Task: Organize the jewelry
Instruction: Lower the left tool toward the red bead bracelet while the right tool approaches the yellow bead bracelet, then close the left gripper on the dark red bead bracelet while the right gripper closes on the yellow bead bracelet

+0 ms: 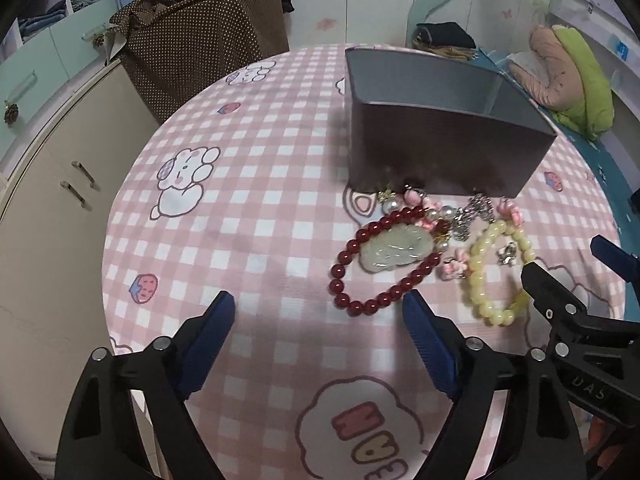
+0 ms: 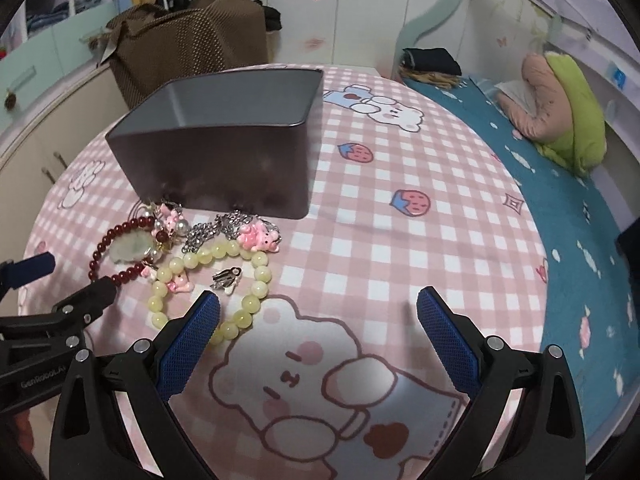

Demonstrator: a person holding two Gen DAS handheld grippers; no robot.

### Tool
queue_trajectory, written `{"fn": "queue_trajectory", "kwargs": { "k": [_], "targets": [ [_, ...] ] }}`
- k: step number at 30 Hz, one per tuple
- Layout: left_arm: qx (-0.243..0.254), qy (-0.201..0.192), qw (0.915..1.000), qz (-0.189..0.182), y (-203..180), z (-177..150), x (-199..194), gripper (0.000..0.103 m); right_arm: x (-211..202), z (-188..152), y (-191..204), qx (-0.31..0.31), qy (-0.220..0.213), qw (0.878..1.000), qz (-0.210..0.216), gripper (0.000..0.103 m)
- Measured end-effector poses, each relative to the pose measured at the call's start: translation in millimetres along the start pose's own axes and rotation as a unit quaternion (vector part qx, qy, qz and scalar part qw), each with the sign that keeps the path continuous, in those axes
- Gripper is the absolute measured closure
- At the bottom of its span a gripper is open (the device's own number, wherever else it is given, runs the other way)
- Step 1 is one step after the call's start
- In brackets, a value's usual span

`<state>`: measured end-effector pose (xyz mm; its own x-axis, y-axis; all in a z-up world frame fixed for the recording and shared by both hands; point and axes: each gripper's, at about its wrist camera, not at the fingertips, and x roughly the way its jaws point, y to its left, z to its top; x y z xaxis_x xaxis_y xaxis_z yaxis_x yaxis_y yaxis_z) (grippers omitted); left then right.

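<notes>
A dark grey open box (image 1: 440,136) stands on the pink checked tablecloth; it also shows in the right wrist view (image 2: 224,148). In front of it lies a jewelry pile: a red bead bracelet (image 1: 360,268) (image 2: 116,240) around a pale jade pendant (image 1: 396,250) (image 2: 134,248), a yellow bead bracelet (image 1: 480,280) (image 2: 248,300), a silver chain (image 1: 472,212) (image 2: 208,232), pink charms (image 2: 260,238) and a small silver clip (image 2: 226,276). My left gripper (image 1: 320,308) is open, left of the pile. My right gripper (image 2: 318,304) is open, its left finger over the yellow bracelet.
A brown dotted bag (image 1: 200,52) sits behind the table. Cabinets (image 1: 52,208) stand at the left. A blue bed (image 2: 568,220) with a pink and green pillow (image 2: 560,112) lies to the right. The tablecloth (image 2: 400,240) extends right of the pile.
</notes>
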<state>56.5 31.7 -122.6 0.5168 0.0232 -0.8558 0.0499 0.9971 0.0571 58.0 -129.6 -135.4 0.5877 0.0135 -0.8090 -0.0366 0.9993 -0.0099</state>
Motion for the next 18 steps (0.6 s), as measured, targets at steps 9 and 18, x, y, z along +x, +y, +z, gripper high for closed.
{"fn": "queue_trajectory", "kwargs": {
  "k": [9, 18],
  "targets": [
    [0.01, -0.007, 0.9993, -0.036, 0, 6, 3, 0.056, 3, 0, 5, -0.017, -0.007, 0.999, 0.044, 0.058],
    [-0.019, 0.0, 0.9941, -0.106, 16, 18, -4, 0.074, -1, -2, 11, -0.025, -0.004, 0.997, 0.068, 0.087]
  ]
}}
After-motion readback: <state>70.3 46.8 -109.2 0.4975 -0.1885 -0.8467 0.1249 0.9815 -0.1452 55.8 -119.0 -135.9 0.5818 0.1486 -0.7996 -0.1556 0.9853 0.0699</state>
